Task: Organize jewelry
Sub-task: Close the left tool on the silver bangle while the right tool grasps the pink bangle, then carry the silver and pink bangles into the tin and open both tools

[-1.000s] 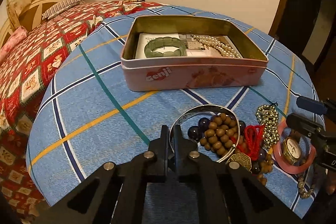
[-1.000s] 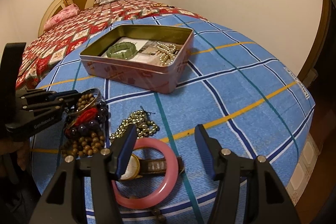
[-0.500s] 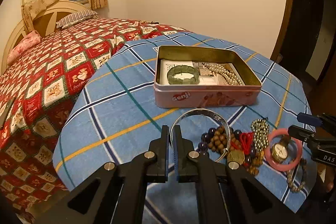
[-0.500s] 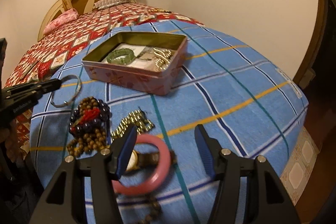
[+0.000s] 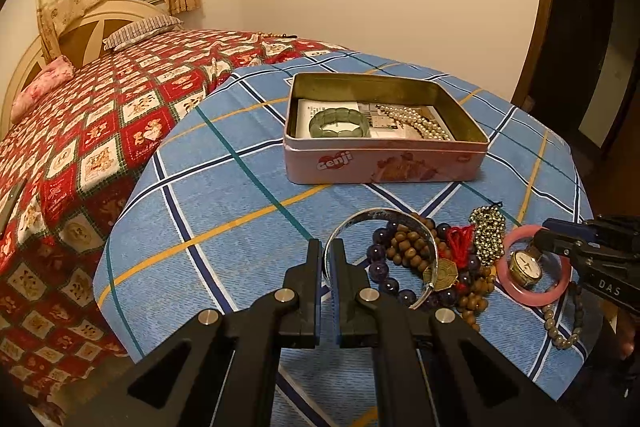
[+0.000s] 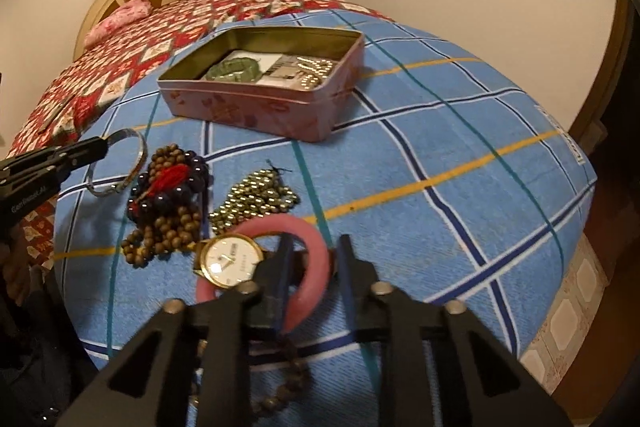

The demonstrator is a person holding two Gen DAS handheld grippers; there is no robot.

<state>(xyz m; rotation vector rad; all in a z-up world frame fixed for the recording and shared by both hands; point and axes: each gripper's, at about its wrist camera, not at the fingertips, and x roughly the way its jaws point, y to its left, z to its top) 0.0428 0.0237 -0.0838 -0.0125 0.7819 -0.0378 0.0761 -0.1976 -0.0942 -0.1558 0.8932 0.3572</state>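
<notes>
My left gripper (image 5: 329, 247) is shut on the rim of a silver bangle (image 5: 384, 215), which hangs just above the bead pile (image 5: 408, 255). The right wrist view shows that gripper (image 6: 100, 147) holding the bangle (image 6: 136, 155) at the left. My right gripper (image 6: 316, 255) is closing astride the rim of the pink bangle (image 6: 318, 259), one finger inside the ring and one outside, with thin gaps still showing. A gold watch (image 6: 230, 263) lies in that ring. The pink tin (image 5: 384, 163) holds a green bracelet (image 5: 339, 123) and pearls (image 5: 416, 121).
A gold bead chain (image 6: 256, 195) lies between the bead pile and the pink bangle. A dark bead bracelet (image 6: 280, 399) sits at the table's near edge. A bed with a red quilt (image 5: 80, 131) adjoins the round table on the left.
The left gripper has drawn back and up with the silver bangle, clear of the bead pile. The right gripper's jaws have narrowed from wide apart to close around the pink bangle's rim.
</notes>
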